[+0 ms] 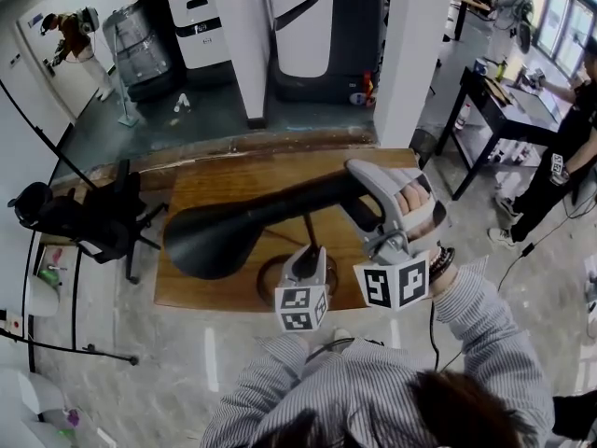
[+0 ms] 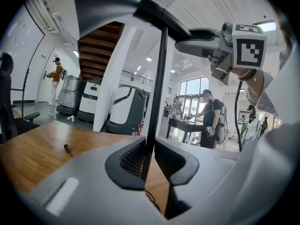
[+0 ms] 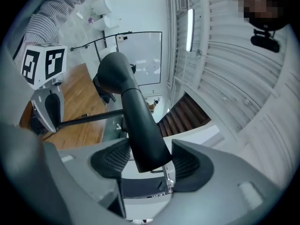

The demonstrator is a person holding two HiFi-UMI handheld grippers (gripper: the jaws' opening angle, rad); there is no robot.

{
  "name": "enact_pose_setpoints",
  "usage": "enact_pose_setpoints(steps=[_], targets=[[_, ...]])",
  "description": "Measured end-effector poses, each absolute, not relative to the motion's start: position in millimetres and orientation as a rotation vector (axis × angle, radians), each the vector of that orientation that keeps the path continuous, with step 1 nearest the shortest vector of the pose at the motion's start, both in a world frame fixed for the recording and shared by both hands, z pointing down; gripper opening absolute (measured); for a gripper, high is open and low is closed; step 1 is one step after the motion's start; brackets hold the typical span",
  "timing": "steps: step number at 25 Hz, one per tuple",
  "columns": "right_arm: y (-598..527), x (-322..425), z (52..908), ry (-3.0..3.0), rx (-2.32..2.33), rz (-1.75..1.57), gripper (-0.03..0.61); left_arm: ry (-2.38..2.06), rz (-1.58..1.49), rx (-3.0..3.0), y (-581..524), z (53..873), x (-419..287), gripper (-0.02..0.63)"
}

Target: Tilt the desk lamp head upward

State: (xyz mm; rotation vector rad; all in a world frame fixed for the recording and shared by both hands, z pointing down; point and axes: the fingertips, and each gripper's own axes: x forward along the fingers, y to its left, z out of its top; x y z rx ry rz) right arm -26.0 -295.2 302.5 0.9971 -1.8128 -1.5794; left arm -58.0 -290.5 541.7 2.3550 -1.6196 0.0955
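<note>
Right tool [image 3: 146,163] gripping lamp head [image 1: 233,227], apparently level, pointing leftward

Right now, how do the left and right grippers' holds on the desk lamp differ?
The left gripper clamps the thin upright lamp stem; the right gripper clamps the thick lamp head. The left gripper's jaws stand narrow, the right gripper's wider. The left gripper sits lower than the right gripper. Both are clamped shut.

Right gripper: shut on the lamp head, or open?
Shut. In the right gripper view, the right gripper has both pads pressed against the narrow end of the lamp head.
</note>
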Motion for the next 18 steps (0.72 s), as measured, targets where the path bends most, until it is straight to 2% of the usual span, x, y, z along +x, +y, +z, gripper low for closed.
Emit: enact_pose_setpoints(steps=[18], targets=[[-292, -23, 336, -2.257, 1.238, -1.03, 0.247, -1.597, 0.116, 2.374, -292, 540, -56, 0.058]])
